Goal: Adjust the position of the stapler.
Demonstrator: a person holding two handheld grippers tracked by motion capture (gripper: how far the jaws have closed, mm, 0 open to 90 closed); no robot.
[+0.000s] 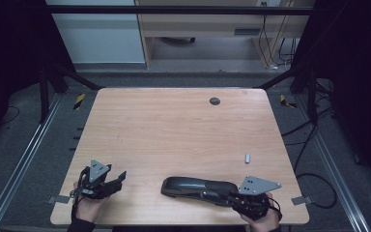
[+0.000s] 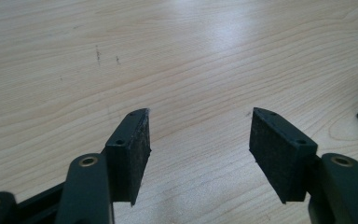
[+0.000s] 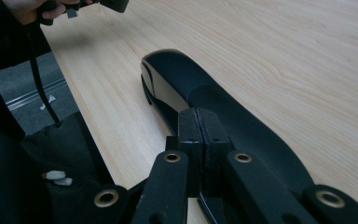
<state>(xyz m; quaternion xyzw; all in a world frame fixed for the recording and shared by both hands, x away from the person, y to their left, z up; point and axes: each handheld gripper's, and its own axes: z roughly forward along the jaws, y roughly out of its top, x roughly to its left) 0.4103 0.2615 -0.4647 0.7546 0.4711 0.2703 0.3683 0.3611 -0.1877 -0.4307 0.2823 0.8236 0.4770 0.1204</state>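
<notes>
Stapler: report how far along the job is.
Done: nothing visible; the black stapler lies flat near the table's front edge. In hand: the right gripper, fingers shut empty, sits over its rear end. The left gripper hangs open over bare wood. Left: any grip or lift.

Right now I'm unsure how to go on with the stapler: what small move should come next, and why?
Probably bring the left gripper across to steady the stapler at its front: its jaws stand open over bare table, while the shut right gripper sits at the rear.
</notes>
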